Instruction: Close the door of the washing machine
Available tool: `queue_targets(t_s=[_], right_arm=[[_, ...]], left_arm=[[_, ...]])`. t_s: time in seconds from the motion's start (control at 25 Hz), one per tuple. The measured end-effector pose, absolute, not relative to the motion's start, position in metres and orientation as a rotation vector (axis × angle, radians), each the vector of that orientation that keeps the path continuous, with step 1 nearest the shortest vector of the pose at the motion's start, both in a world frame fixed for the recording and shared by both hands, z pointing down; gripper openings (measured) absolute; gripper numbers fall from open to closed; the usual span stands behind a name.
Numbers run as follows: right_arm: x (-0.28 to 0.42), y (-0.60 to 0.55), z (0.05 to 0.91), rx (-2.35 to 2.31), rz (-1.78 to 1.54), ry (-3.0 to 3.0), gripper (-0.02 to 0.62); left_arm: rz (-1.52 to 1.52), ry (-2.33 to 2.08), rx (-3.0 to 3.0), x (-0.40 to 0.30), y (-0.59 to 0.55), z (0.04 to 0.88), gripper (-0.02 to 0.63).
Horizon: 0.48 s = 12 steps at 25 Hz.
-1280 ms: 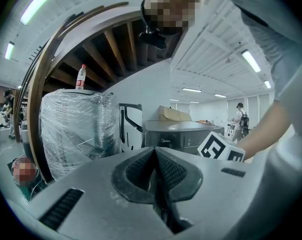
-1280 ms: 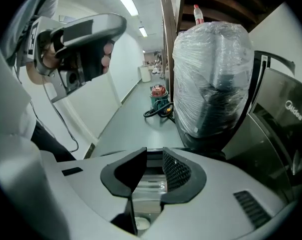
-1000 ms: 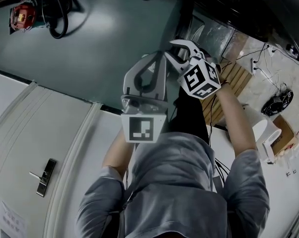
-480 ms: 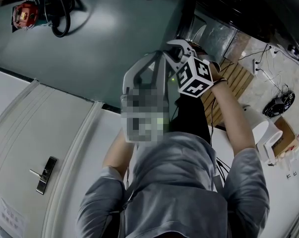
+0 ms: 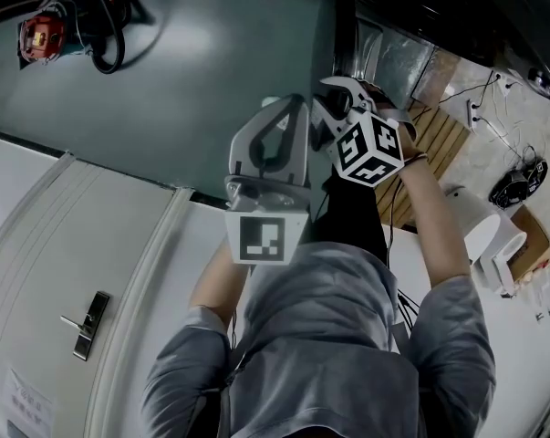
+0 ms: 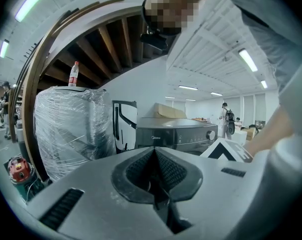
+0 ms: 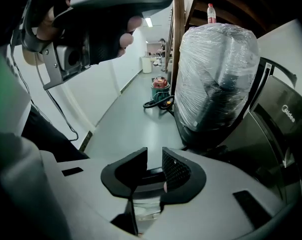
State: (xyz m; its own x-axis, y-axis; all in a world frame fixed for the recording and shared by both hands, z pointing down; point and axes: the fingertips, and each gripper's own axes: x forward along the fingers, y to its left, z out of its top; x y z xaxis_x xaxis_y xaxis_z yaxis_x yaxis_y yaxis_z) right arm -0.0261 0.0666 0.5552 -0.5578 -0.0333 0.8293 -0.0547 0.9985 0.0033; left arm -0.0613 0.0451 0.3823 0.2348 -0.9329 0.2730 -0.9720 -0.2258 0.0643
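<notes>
Grey-metal front-panelled washing machine stands ahead of the left gripper, beside a clear plastic-wrapped bundle, its door upright. Left jaws meet, empty. The right gripper jaws, narrowly apart, have just been closing on nothing.

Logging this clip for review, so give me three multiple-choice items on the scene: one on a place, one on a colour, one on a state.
1. Where does the bottle stand?
A on the plastic-wrapped bundle; B on a chair; C in a sink.
2. What colour is the washing machine?
A white; B dark grey; C red.
3. How do the jaws of the left gripper stand?
A wide apart; B together; C clamped on the bottle.

Answers:
1 A, the bottle stands upright on top of the bundle.
2 B, its front panel is dark grey.
3 B, the pads meet with nothing between them.
</notes>
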Motion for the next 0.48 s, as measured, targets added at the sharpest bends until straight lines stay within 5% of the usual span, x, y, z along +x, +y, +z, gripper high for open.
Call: queue_targets(t_s=[0.48], right_arm=[[0.040,0.056,0.559,0.244,0.031,-2.095,0.081]], left_arm=[[0.227,-1.701,2.366,-0.012,0.038,0.380,-0.002]])
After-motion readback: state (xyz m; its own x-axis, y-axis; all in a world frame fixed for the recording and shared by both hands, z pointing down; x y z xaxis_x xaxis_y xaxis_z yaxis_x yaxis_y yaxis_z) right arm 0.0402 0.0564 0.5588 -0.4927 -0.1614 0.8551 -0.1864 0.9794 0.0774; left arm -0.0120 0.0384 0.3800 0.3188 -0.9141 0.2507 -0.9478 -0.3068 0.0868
